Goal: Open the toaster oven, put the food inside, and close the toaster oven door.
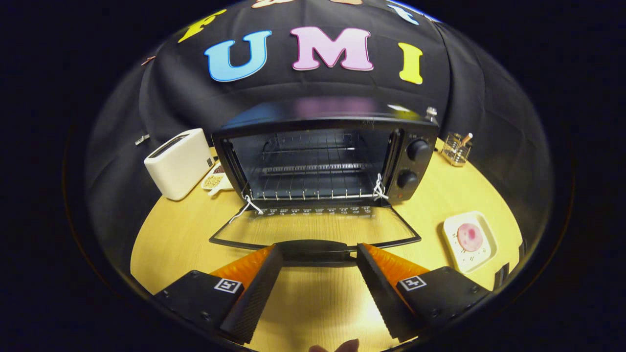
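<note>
The claw [319, 254] gapes wide, its ribbed fingers flanking the glass door's [313, 230] handle [315, 249] without gripping. Ahead stands the boxy metal oven [325, 156], its wire rack bare; food [469, 237] lies on a square plate [484, 259] to the right on the wooden bench [171, 234].

The toaster oven [325, 156] stands at the back of the table [161, 239], its door [315, 230] folded down flat toward the jaws, whose spread fingers [259, 283] flank the door handle [318, 252]. A toaster [178, 164] sits left of the oven, a small dish [217, 182] between them. Right of the door lies a plate [469, 240] carrying the food [469, 237]. A rack [456, 149] stands behind the oven's right side.
</note>
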### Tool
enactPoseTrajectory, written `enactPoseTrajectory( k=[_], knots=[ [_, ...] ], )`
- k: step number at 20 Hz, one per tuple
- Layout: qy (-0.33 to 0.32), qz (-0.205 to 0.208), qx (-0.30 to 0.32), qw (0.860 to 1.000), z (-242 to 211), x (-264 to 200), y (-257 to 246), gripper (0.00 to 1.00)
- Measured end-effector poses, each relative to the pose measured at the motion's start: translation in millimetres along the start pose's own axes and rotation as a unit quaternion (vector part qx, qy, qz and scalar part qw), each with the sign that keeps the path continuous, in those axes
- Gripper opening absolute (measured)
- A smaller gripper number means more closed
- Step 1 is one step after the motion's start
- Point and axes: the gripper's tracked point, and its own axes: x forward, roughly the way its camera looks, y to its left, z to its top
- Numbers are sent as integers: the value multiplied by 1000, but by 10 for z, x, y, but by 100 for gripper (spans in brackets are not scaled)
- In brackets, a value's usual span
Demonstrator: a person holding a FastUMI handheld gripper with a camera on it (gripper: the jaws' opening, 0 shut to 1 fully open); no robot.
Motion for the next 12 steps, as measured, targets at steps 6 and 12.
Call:
enactPoseTrajectory(
  k=[6, 12],
  knots=[
    [34, 6, -21, 999, -283, 49, -67, 100],
    [41, 30, -9, 999, -241, -71, -134, 100]
  ],
)
